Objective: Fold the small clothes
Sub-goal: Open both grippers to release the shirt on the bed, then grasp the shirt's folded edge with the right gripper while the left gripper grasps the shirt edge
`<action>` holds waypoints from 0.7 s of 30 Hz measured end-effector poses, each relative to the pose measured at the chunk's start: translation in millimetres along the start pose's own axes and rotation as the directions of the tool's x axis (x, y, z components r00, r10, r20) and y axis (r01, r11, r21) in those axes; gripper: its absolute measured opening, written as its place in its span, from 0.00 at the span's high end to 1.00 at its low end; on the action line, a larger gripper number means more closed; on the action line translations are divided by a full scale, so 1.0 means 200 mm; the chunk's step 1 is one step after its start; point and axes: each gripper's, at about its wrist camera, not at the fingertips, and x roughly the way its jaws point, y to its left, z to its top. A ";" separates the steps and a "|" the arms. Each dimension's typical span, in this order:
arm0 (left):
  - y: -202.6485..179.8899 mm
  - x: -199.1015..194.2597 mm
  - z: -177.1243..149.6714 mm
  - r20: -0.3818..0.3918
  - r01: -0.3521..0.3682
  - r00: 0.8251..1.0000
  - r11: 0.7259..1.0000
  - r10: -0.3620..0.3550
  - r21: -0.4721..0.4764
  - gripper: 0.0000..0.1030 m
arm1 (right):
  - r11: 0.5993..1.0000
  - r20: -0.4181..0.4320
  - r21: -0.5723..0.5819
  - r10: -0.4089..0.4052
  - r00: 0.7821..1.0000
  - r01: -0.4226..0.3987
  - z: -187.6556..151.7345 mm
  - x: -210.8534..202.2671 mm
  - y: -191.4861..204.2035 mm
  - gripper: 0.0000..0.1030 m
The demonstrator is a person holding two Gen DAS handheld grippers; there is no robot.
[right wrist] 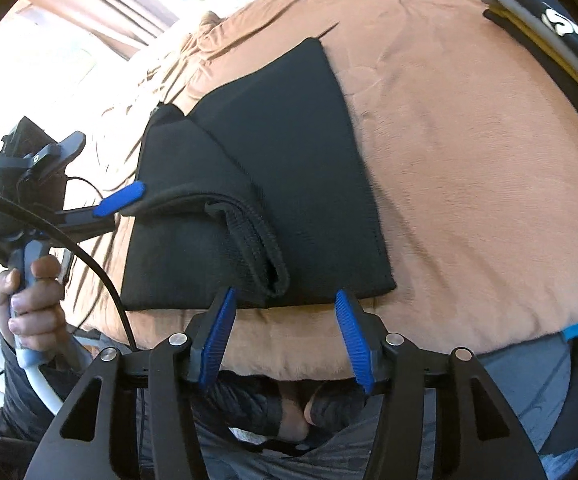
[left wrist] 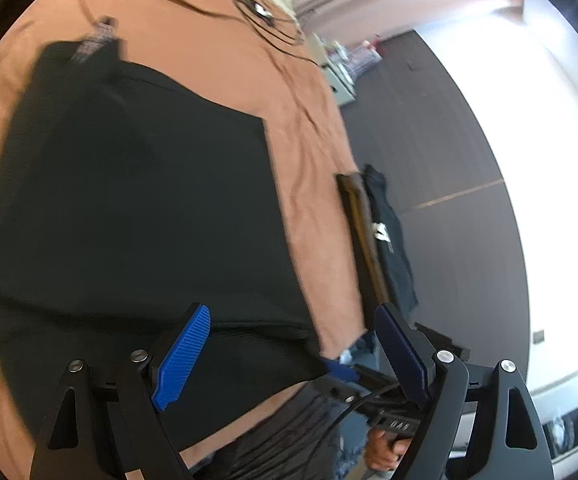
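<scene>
While my right gripper hangs just short of the black garment's near hem, pads apart and clamped on nothing, I judge a fold is laid and the cloth let go. My left gripper gapes wide too, nothing pinched. Beyond them the garment lies flat on the orange-brown blanket, a neat dark rectangle, its ribbed band doubled over on top. Farther right sits a stack of folded clothes.

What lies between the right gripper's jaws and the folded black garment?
Only bare brown blanket: in the right wrist view the right gripper hangs open just short of the black garment.
</scene>
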 end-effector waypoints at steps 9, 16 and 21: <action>0.24 -0.28 -0.11 0.082 -0.141 0.986 0.986 0.148 -0.086 0.17 | 0.994 -0.028 -0.111 -0.017 0.999 0.014 0.12 0.15 0.12 0.52; 0.40 -0.42 -0.19 0.116 -0.210 0.967 0.966 0.228 -0.154 0.18 | 0.984 -0.053 -0.157 -0.096 0.994 0.086 0.19 0.28 0.12 0.80; 0.49 -0.38 -0.23 0.086 -0.228 0.965 0.954 0.248 -0.196 0.27 | 0.981 -0.060 -0.180 -0.087 0.994 0.075 0.21 0.32 0.16 0.93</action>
